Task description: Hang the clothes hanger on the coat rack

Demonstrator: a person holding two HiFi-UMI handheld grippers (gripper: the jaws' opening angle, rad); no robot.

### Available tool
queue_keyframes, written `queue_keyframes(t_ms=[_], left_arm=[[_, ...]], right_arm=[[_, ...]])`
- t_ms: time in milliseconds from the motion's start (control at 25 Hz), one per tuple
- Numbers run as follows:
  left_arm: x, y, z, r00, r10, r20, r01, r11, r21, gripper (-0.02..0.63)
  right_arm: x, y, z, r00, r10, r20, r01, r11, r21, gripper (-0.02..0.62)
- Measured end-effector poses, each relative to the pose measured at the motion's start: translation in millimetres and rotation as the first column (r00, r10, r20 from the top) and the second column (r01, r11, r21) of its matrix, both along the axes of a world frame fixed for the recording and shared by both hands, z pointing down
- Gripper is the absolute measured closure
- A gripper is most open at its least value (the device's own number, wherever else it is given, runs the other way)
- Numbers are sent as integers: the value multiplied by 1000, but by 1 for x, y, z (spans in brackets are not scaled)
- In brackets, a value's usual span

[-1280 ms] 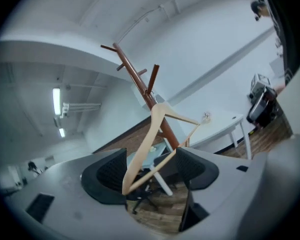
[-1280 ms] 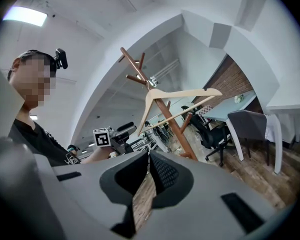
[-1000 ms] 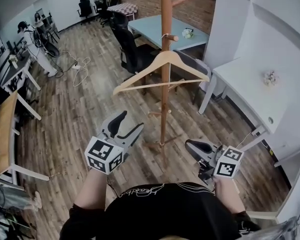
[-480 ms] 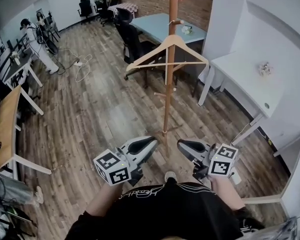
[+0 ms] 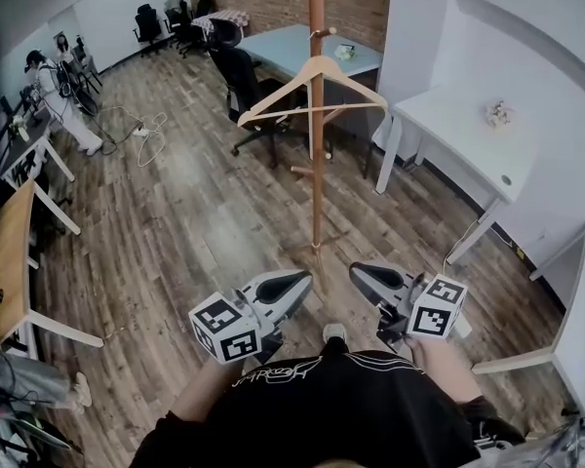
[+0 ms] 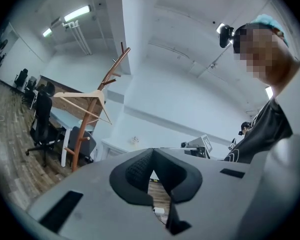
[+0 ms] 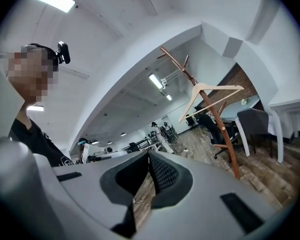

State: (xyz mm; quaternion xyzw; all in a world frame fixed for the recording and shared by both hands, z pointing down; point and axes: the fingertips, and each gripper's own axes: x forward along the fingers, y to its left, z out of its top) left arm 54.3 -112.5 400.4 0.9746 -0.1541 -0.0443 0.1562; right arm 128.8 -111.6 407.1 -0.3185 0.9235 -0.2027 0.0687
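Near edge: the person's left gripper (image 5: pixel 297 283) and right gripper (image 5: pixel 361 274), each grey w/ a marker cube, sit side by side just beyond the black shirt (image 5: pixel 341 408). Both claws are clenched w/ nothing between them. Mid-scene, approx. centre, the tall brown wooden coat rack (image 5: pixel 316 164) stands on the wood-plank floor (image 5: pixel 195 222), well apart from both grippers. Farther up its pole, the light wooden clothes hanger (image 5: pixel 279 91) w/ crossbar hangs by its hook on a short peg, arms spread left & right, w/ a black office chair (image 5: pixel 244 86) just behind.
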Motion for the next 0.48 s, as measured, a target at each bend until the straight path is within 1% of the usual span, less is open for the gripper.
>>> queue_keyframes(t_ms=[200,360,480], left_arm=[[3,22,-5,999,47,-15,-47,999,6,600],[1,34,-6,997,80,9,-80,996,32,600],[0,43,-9,994,110,-17,-109,993,35,600]], right_arm=[[-4,16,1,1000,-6,0,6,1000,-11,554],[-9,23,0,1000,-5,-7,5,1000,-11,554],[-12,30,-2,1000,-13,3,13,1000,-13,554]])
